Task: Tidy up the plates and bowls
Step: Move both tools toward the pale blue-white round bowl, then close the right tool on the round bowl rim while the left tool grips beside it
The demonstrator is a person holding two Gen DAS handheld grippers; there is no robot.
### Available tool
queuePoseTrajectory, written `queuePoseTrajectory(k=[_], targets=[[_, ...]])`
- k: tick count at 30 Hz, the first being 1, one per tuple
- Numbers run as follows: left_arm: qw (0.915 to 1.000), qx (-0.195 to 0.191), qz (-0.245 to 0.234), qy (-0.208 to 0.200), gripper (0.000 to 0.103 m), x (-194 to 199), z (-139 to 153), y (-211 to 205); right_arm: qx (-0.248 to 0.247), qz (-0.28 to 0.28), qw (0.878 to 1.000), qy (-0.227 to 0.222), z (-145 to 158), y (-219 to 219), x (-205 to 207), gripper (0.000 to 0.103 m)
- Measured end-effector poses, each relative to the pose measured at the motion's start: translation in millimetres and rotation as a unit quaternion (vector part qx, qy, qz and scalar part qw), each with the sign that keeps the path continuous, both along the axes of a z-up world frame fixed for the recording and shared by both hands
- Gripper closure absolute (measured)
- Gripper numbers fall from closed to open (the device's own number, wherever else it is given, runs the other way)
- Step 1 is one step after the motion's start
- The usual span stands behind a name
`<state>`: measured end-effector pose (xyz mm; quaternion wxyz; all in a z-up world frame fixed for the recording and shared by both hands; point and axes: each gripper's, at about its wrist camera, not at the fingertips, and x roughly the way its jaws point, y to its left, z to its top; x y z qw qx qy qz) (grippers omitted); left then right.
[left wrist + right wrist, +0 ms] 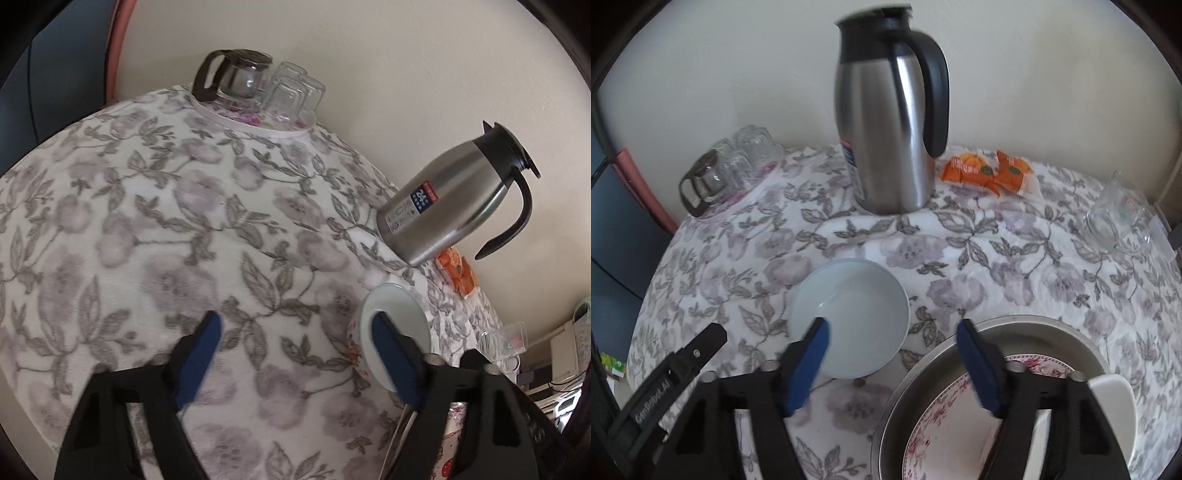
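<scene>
Cream wall point(1052, 74) behind floral-clothed table point(147, 221).

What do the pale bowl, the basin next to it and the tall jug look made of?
Pale blue-white bowl: likely glazed ceramic, smooth with a soft sheen. Round grey basin: seems dull brushed metal. Tall silver jug: polished stainless steel with streaky reflections; black lid and handle look plastic.

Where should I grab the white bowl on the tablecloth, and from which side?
Take the white bowl by its rim, one finger inside and one outside. It sits upright and empty, so the thin wall is the only pinchable part. The near edge facing the right gripper looks easiest, coming down from above; the metal basin sits close on its right, so avoid that side.
</scene>
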<state>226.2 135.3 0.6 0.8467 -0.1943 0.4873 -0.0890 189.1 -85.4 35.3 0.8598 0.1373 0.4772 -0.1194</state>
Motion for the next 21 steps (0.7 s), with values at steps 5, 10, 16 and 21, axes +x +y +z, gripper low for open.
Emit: queuePoseTrajectory(k=[5, 10, 16, 21], targets=[[0.9993, -0.023, -0.03, 0.001, 0.032, 5, -8, -17, 0.002, -0.009, 0.999, 0.03, -18, -6, 15, 0.053], [0.998, -0.026, -0.057, 0.007, 0.047, 10, -18, -35, 0.006, -0.022, 0.999, 0.047, -34, -13, 22, 0.068], [0.9962, -0.039, -0.075, 0.022, 0.066, 18, -39, -49, 0.011, -0.018, 0.998, 0.054, -46, -17, 31, 0.081], [0.9943, -0.051, -0.089, 0.026, 0.08, 22, -49, -57, 0.025, -0.019, 0.997, 0.066, -58, -19, 37, 0.091]])
